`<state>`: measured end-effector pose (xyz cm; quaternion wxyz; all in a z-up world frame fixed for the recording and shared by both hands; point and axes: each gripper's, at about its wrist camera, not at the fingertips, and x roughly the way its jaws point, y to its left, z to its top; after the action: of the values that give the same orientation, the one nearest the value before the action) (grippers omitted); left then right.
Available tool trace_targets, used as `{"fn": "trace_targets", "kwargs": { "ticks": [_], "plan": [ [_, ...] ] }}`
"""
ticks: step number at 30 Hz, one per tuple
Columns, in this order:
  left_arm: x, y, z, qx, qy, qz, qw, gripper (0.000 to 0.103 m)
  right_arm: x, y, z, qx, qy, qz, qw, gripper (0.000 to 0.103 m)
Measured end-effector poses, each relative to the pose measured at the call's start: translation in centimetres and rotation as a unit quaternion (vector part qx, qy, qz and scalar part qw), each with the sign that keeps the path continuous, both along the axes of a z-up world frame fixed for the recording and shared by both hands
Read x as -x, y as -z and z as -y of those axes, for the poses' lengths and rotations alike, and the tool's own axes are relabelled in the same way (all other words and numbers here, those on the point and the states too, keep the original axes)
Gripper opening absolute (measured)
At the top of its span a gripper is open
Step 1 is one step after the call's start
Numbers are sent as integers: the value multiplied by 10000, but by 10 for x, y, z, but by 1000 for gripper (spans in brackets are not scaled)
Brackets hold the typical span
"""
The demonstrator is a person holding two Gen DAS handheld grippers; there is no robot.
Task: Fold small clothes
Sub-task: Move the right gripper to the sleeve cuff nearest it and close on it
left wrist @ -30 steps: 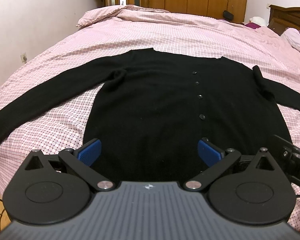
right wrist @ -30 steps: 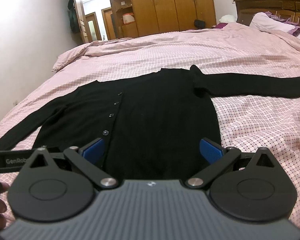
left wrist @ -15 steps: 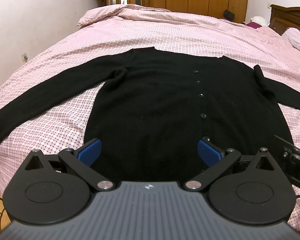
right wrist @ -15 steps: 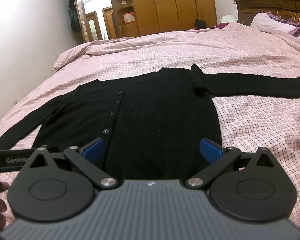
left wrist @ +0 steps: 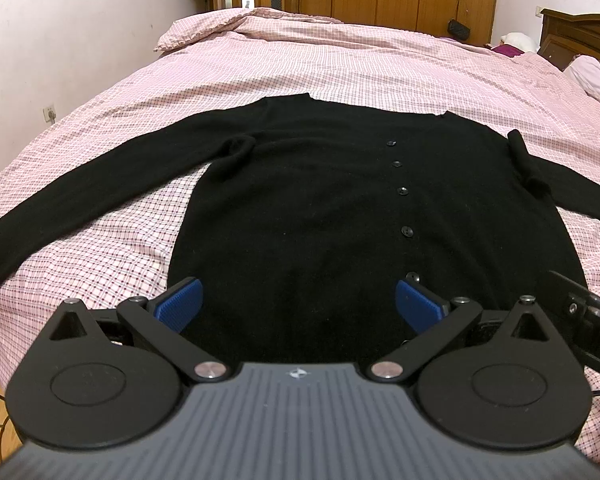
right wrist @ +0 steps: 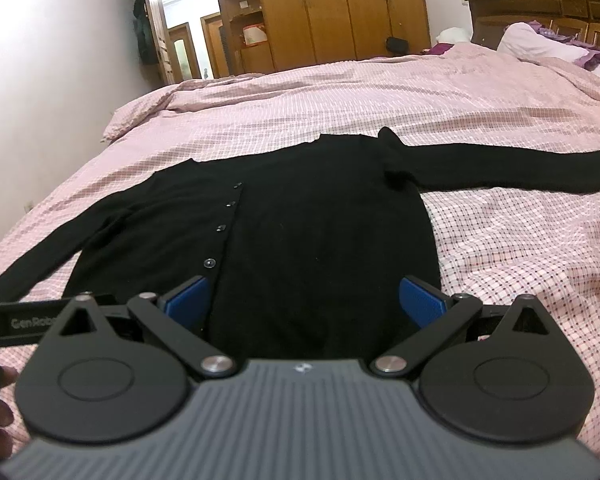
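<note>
Both grippers: left gripper (left wrist: 299,304) and right gripper (right wrist: 306,300), my jaws spread, empty.
Cardigan (left wrist: 340,216): flat on bed (left wrist: 340,60).
Grip: I pinch hem corners evenly.

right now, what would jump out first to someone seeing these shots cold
The black cardigan spread flat, buttoned, in the middle of the pink checked bedspread, both sleeves stretched out to the sides. Next, the two open grippers at its hem: the left gripper and the right gripper, blue pads wide apart, holding nothing. Behind, a wooden wardrobe lines the far wall.
</note>
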<state>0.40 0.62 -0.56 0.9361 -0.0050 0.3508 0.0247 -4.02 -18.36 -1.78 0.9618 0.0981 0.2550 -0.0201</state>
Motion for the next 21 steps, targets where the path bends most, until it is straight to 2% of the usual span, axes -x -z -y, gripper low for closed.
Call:
{"fn": "trace_targets", "kwargs": {
  "ticks": [12, 16, 21],
  "plan": [
    [-27, -3, -2, -107, 139, 3, 9998, 103, -19, -3, 25, -148, -22, 34, 9999, 103],
    [-46, -6, -1, -59, 157, -50, 9998, 103, -32, -6, 52, -245, 102, 68, 9996, 103],
    [-71, -12, 11, -187, 285, 40, 9994, 103, -48, -7, 104, -501, 562, 32, 9972, 103]
  ]
}}
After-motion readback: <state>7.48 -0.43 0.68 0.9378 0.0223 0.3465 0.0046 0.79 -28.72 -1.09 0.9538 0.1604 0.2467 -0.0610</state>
